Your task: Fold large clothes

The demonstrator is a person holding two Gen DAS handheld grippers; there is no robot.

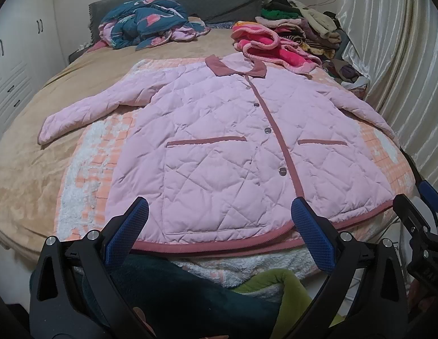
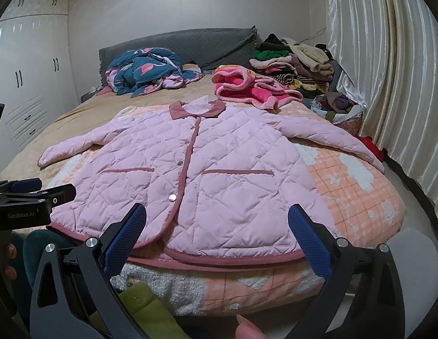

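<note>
1. A pink quilted jacket lies spread flat and front side up on the bed, buttoned down the middle, its collar pointing toward the grey headboard and its hem along the near edge.
2. Both sleeves are stretched outward: one reaches to the left over the tan bedspread, the other runs toward the curtain on the right.
3. Under the jacket sits an orange-and-white checked fleece blanket, which shows beside the jacket on both sides and hangs over the bed's front edge.
4. The left gripper hovers just in front of the hem with its blue-padded fingers spread wide apart and nothing between them.
5. The right gripper is likewise at the near edge, jaws wide apart and empty, framing the hem to the right of the button placket.
6. In the right wrist view the left gripper shows as a black frame at the left margin; in the left wrist view the right gripper appears at the right margin.
7. At the far end of the bed lie a crumpled teal flamingo-print quilt, a bright pink fleece garment, and a pile of mixed clothes near the curtain.
8. White wardrobe doors stand along the left wall.
</note>
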